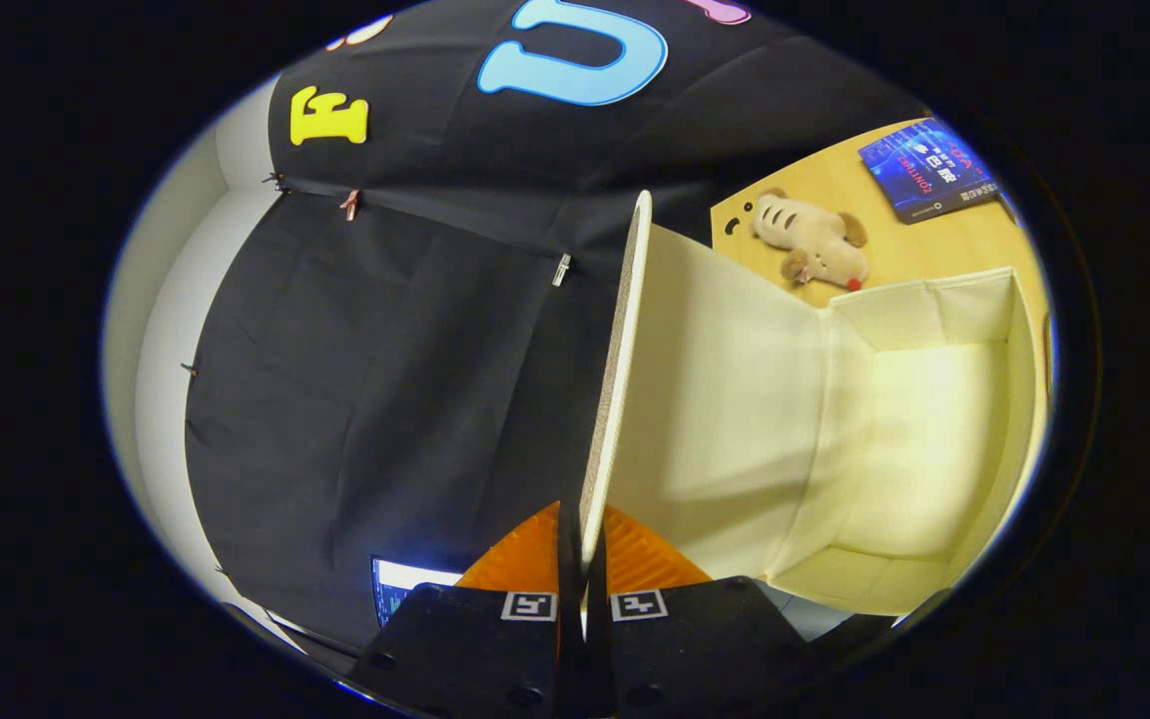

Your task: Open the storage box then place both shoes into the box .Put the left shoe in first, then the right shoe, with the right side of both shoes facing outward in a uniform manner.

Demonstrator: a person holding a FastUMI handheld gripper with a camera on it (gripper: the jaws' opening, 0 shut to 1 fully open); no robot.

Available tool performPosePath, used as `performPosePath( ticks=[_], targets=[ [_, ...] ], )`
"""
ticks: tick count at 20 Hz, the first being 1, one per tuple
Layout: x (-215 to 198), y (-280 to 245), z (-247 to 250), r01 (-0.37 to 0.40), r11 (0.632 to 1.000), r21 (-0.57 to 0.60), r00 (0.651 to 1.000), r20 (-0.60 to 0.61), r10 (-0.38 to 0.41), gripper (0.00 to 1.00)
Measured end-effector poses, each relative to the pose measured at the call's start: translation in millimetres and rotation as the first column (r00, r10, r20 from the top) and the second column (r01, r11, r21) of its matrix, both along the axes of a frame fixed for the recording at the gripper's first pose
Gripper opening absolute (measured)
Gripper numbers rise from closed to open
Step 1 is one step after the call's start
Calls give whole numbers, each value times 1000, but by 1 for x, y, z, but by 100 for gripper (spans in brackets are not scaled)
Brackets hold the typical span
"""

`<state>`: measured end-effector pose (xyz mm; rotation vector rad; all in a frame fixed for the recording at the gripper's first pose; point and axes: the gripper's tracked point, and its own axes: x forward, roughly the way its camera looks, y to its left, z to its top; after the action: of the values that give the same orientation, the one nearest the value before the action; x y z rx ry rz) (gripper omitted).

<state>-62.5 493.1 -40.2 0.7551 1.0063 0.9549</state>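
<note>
The gripper (582, 554) is clamped on the lid (625, 350) of the box (924, 439) — both fingers (525, 559) press on the lid's thin edge, one on each side, with almost no gap left between them. The lid stands raised, seen edge-on, running straight ahead from the fingers; its pale lining faces the box. The box lies open just beside the lid, its cream fabric interior bare (one box, one lid). Beyond it is a light wooden table (944, 255), and on the table lie one plush toy (815, 245) and, farther off, one blue book (929, 168), well apart from each other. On the lid's other side hangs the black cloth wall (375, 379) — a white wall (151, 359) shows past its edge.
</note>
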Motion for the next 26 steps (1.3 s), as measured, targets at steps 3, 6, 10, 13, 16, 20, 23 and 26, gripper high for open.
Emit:
performPosePath(
  ticks=[3, 6, 10, 13, 16, 20, 23, 26],
  targets=[
    [-1, 39, -15, -21, 999, -26, 1000, 0, 21, 6],
    [-2, 73, -36, -41, 997, -59, 999, -12, 41, 6],
    [-3, 101, -70, -65, 991, -118, 998, -11, 64, 6],
    [-2, 109, -92, -71, 982, -175, 997, -3, 71, 8],
    [-2, 99, -108, -83, 967, -239, 995, 42, 95, 35],
    [10, 61, -99, -29, 959, -282, 983, 167, 78, 97],
    [24, 16, -82, 58, 950, -305, 962, 271, 28, 98],
    [43, -40, -72, 160, 921, -355, 922, 386, -11, 98]
  ],
)
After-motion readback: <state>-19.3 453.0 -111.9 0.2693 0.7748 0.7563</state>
